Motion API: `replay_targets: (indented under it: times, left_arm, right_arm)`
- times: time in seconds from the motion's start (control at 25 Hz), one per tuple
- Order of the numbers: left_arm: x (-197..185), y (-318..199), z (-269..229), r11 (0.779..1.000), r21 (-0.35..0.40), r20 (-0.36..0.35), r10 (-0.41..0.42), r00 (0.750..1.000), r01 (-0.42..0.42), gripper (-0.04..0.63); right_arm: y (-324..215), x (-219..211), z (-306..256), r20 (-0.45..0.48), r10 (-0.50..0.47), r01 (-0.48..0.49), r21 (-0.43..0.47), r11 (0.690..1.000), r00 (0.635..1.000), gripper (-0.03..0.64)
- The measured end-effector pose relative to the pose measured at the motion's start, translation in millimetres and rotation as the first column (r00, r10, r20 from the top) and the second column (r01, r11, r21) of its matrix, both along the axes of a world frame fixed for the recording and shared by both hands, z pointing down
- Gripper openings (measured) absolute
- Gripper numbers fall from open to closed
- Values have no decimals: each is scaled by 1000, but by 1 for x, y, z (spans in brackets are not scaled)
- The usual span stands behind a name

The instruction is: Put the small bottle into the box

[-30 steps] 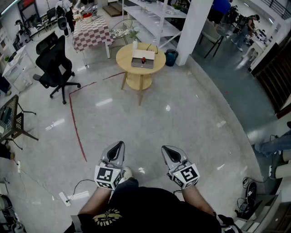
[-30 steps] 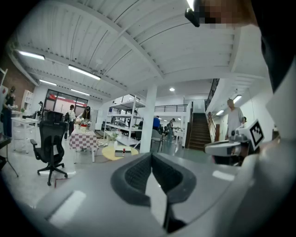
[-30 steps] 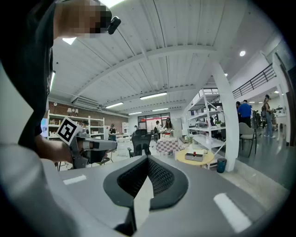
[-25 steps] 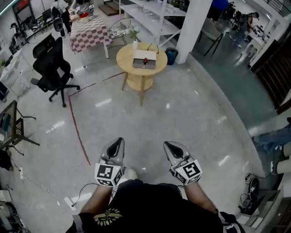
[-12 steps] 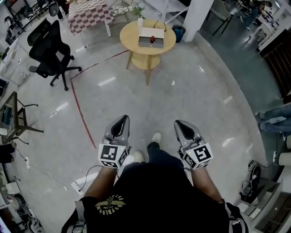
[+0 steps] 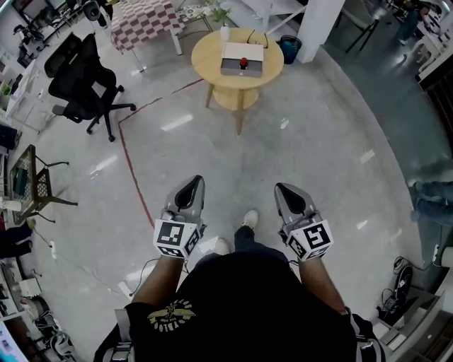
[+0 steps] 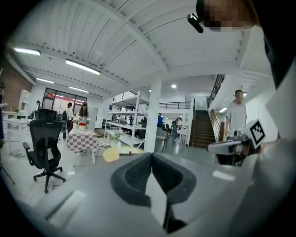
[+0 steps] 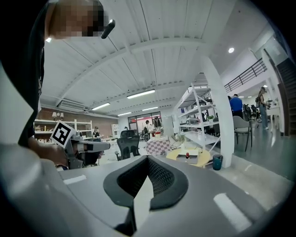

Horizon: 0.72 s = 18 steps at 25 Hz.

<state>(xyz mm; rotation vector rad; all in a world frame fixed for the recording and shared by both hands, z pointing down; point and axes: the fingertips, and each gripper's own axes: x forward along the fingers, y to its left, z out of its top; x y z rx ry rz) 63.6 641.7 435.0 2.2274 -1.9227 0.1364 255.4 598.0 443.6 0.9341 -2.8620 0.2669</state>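
Walking, not handling; compared with a second ago, nearer to the round pale-yellow wooden tabletop (image 6: 204, 62), with one light shoe (image 6: 248, 217) now stepping forward between the arms and both grippers carried ahead at unchanged spacing; by judgement, still the approach stage, with nothing picked up and the placing not begun.

Left gripper (image 6: 192, 181) closed, pads together on nothing, plain along its own jaws; right gripper (image 6: 284, 188) likewise pressed together and empty; both aimed roughly toward the tabletop, a little below level.

On that tabletop, a flat grey-white rectangular box (image 6: 243, 49); on or in its near part, a small red-topped thing (image 6: 243, 63), too small to name with certainty; by the far rim, a slim white upright bottle (image 6: 224, 32) close to a small green plant (image 6: 219, 13); probably one of those two as the small bottle, though impossible to say which from here.

Either way, well apart from both grippers, straight ahead across the shiny grey floor (image 6: 311, 141) and about midway between their two lines; out of reach for now; likely next, by judgement: close the remaining gap, then spread one gripper's jaws before reaching in.
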Motion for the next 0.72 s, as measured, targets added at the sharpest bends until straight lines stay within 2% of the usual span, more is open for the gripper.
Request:
replay_targets:
  times: [0.28,0.48,0.72]
  left_arm:
    - [38,-71,10,999,8,4,52,999,-52,0]
    - [38,-103,-21,998,57,29,26,999,-28,0]
    - [48,-129,-29,998,68,47,10,999,-13,0]
  right_arm:
    - [-57,19,12,17,-7,7,2,1000,1000,6]
    - [-89,13,-8,28,-34,33,22,999,999,5]
    - [-119,13,-12,34,-81,80,34,996,996,5]
